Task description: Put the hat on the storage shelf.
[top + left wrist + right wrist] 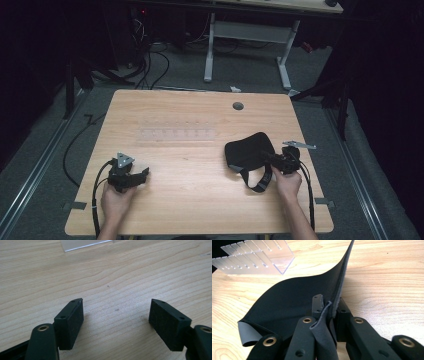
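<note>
Right gripper [329, 307] fingers clenched on black fabric [294, 297], left gripper [116, 315] fingers released above wooden table [105, 272]

- The slotted rack [178, 134] is set on the counter [200, 205] at mid-width, nearer the far edge.
- The pouch [248, 152] is laid toward the right edge, with the right claw [272, 159] at its right end.
- The left claw [142, 175] is placed near the front left corner.

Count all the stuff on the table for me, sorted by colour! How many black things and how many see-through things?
Black: 3, the soft cloth pad with its strap, the left gripper and the right gripper, which pinches the cloth.
See-through: 1, the clear slotted rack.
Total: 4
</note>
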The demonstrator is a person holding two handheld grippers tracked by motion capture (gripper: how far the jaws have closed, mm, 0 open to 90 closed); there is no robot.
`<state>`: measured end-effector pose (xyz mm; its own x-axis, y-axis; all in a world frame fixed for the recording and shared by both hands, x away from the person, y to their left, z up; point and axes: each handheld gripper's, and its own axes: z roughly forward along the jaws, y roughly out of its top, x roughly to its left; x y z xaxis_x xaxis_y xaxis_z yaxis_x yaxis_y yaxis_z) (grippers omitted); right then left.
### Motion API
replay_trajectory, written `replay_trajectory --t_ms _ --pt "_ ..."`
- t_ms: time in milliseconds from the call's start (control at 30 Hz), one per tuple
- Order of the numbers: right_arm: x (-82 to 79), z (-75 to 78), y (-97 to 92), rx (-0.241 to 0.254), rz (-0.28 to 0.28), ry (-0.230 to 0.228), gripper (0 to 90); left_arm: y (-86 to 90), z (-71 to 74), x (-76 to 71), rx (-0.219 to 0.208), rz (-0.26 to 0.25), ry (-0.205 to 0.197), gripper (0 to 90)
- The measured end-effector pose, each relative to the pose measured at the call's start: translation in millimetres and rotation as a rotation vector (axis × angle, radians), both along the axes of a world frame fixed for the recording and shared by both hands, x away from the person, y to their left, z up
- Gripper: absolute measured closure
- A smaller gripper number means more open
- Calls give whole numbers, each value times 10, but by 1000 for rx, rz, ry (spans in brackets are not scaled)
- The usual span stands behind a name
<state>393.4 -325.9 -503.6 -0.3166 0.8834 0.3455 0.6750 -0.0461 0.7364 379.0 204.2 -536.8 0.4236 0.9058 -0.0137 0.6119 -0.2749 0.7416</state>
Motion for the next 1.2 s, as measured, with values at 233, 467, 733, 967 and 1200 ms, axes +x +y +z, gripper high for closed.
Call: replay_trajectory --t_ms 233,467,733,967,1200 --pt "-15 24 6 2 -6 -6 826 -4 0 -2 0 -8 0 282" --pt "-39 54 -8 -4 -9 -9 827 -2 0 0 -2 -9 0 283" --pt "-85 102 -14 -20 -3 -12 828 -2 0 0 -3 -9 1 283" --pt "-155 181 -38 -20 10 -19 828 -12 -2 0 -3 -8 5 257" --pt "-254 277 -67 15 23 -27 829 -13 -2 -1 -2 -14 8 234"
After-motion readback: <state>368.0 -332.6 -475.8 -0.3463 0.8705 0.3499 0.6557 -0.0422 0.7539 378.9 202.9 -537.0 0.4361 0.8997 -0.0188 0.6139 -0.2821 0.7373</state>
